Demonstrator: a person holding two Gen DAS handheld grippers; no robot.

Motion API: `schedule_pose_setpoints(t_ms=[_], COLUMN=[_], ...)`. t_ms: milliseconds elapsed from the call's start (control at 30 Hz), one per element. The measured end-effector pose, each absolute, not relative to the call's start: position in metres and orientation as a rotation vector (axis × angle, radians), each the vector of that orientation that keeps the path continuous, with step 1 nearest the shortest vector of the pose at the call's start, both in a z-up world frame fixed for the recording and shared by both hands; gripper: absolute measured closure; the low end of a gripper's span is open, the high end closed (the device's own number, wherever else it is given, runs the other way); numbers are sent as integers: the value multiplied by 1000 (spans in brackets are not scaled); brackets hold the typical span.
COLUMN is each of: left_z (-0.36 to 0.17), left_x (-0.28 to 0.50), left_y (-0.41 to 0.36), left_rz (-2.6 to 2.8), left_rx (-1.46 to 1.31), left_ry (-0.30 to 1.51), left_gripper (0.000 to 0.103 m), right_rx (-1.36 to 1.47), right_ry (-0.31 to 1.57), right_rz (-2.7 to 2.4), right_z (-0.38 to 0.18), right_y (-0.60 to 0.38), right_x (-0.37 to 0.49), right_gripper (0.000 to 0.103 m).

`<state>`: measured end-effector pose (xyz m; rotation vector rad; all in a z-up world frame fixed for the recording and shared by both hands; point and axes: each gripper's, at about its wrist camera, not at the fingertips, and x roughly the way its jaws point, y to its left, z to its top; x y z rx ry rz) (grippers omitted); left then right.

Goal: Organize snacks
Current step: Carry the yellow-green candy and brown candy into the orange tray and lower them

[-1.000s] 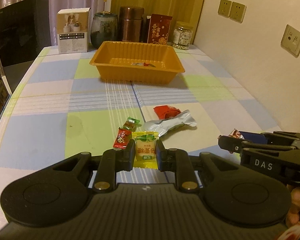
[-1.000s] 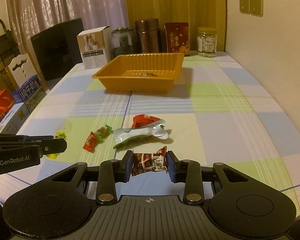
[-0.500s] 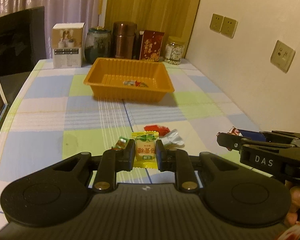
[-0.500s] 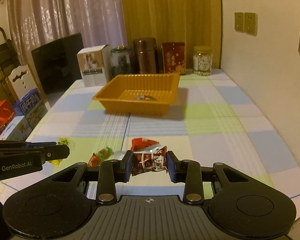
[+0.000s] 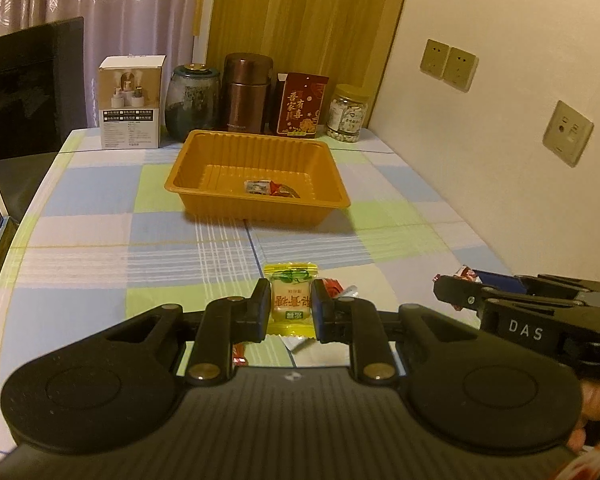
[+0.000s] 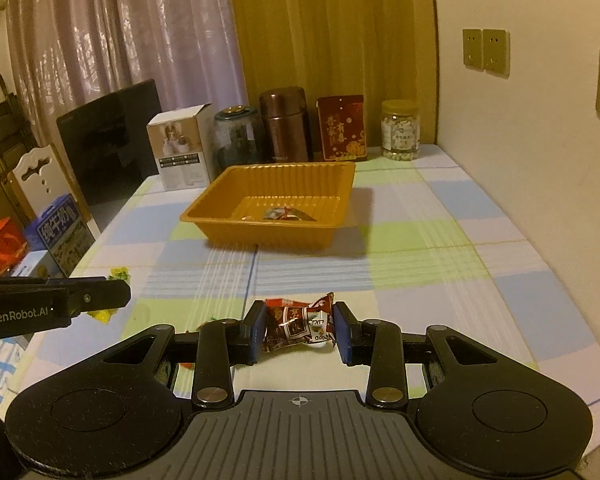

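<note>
Item: left gripper (image 5: 291,311), clamped on a yellow wrapped candy (image 5: 291,300), held clear of the checked tablecloth (image 5: 100,264).
Item: right gripper (image 6: 299,330), clamped on a dark red wrapped candy (image 6: 298,322), likewise held aloft.
Item: orange plastic tray (image 5: 256,150), set well ahead of both grippers near the far row of jars and boxes; a few wrapped snacks (image 5: 270,188) are already lodged in it.
Step in hand, as judged: carriage of both candies toward the tray.
Next move, as judged: each candy to be brought over the tray's rim, then released.
Change noted: both grippers are seen higher than a second ago; the loose snacks on the cloth are now mostly hidden beneath them.
</note>
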<state>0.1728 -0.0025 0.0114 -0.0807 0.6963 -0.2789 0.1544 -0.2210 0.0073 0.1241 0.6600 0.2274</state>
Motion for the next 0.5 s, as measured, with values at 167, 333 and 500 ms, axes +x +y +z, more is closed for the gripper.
schedule_pose_setpoints(t_ms=[167,333,500], left_z=[11,12,17], left_x=[200,239,283], left_y=[-1,-4,-8], left_rz=[-283,-303,-312], left_rx=[-91,-89,-69], left_ry=[710,717,711], left_gripper=[84,84,84], right_rx=[131,132,135], right_ry=[660,661,662], right_rz=[241,251,265], right_z=[8,9,13], right_y=[-221,-224,-225], right_x=[182,218,263], right_gripper=[67,67,67])
